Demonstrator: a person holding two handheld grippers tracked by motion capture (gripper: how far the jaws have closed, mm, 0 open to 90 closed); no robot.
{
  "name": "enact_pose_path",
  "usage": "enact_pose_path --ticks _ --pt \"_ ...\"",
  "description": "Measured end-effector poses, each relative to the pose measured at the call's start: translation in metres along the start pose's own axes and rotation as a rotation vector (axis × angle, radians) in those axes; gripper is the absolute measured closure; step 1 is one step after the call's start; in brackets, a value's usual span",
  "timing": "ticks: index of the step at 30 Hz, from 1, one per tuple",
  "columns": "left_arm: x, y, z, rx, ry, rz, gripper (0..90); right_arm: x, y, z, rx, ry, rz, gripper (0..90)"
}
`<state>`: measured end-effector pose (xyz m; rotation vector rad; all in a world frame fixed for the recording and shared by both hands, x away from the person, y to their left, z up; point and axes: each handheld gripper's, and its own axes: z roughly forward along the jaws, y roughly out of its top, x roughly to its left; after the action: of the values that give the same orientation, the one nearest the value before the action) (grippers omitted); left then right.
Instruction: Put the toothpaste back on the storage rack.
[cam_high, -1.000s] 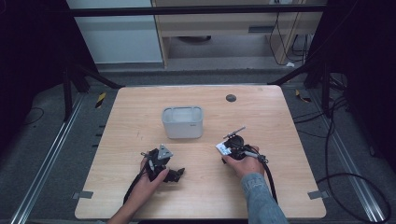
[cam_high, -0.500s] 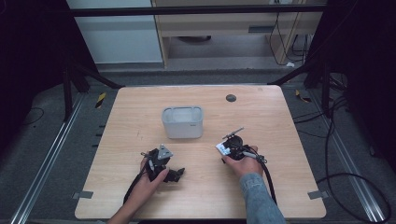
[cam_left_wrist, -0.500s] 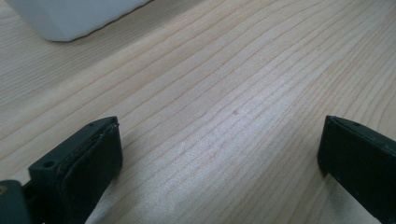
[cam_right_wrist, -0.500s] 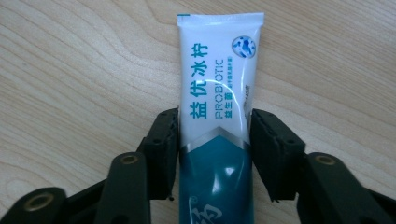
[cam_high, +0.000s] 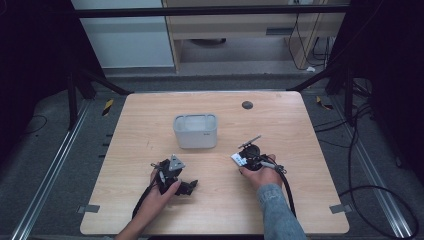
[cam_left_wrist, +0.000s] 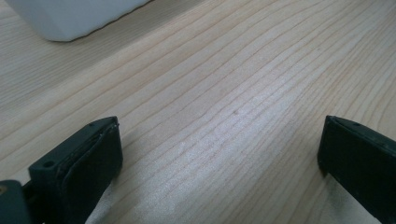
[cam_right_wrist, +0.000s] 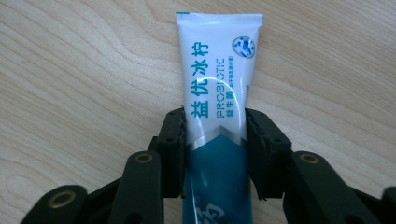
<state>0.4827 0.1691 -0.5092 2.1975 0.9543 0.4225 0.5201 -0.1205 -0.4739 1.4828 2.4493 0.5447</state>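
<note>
A white and teal toothpaste tube (cam_right_wrist: 219, 88) with printed lettering lies flat on the wooden table (cam_high: 300, 200). My right gripper (cam_right_wrist: 215, 122) straddles its middle. Its jaws have just been closing, and both pads now press on the tube's sides. In the high view, a hand holds the right gripper (cam_high: 248, 154) low over the table, right of centre. My left gripper (cam_left_wrist: 219, 135) is open, jaws far apart over bare wood with nothing between them. A hand holds the left gripper (cam_high: 172, 172) at the front left.
A white rectangular container (cam_high: 196, 131) stands at the table's middle, beyond both grippers; its lower edge (cam_left_wrist: 70, 23) shows in the left gripper view. A small dark round disc (cam_high: 247, 105) sits near the far edge. Cables trail from both grippers toward the front edge.
</note>
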Motion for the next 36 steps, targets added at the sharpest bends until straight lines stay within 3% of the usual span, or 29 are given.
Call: enact_pose_path --ticks 17,26,36 --pt "-0.001 0.0 0.0 -0.002 -0.003 0.0 0.0 -0.003 0.002 -0.003 0.014 0.02 0.03 73.5" --pt "-0.001 0.0 0.0 -0.002 -0.002 0.0 0.0 0.004 0.004 -0.008 -0.003 -0.01 0.018 79.3" --pt "-0.001 0.0 0.0 -0.002 -0.002 0.001 0.0 0.008 0.005 -0.015 0.017 -0.017 -0.01 80.3"
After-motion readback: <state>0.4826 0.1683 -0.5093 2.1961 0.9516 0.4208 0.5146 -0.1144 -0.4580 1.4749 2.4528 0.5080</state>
